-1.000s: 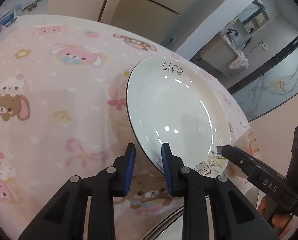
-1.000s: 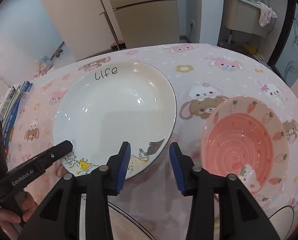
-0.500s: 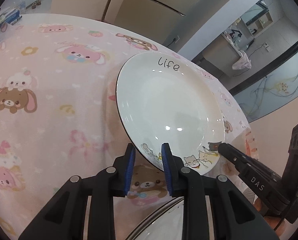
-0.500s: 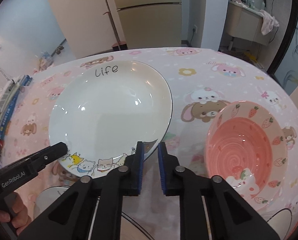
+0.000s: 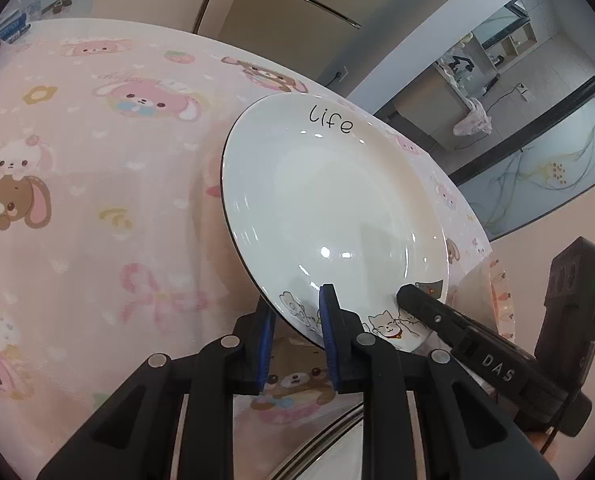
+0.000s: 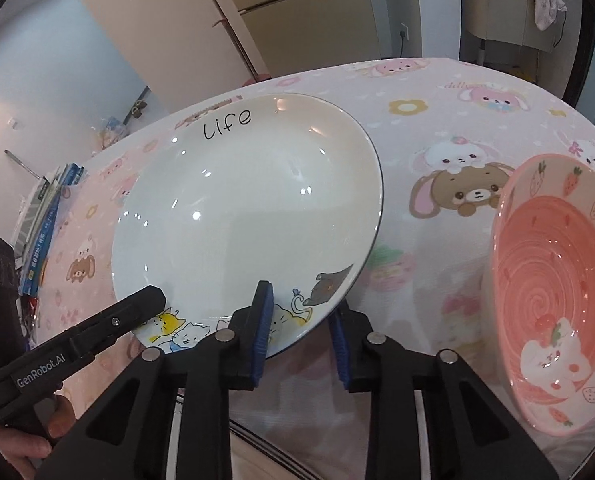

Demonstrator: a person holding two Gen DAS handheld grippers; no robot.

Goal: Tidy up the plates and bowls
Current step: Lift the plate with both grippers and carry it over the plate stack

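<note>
A white plate (image 5: 329, 208) with "life" written on it and cartoon cats along its near rim sits tilted above the pink tablecloth (image 5: 97, 200). My left gripper (image 5: 296, 308) is closing on the plate's near rim, one pad on the plate's face and the other beneath it. In the right wrist view, my right gripper (image 6: 299, 300) straddles the same rim of the plate (image 6: 249, 208) further right. Its jaws are opening, with the rim between them. A pink strawberry bowl (image 6: 553, 292) stands to the right of the plate.
The dark-rimmed edge of another plate (image 5: 337, 432) shows just below the grippers. Books (image 6: 45, 208) lie at the table's far left edge. A hand (image 6: 17, 444) holds the left gripper's handle. Cabinets and a doorway lie beyond the table.
The right gripper shut in front of the plate, then its jaws parted and slid over the rim. The plate's near edge has tipped up. The left pads have drawn slightly closer.
</note>
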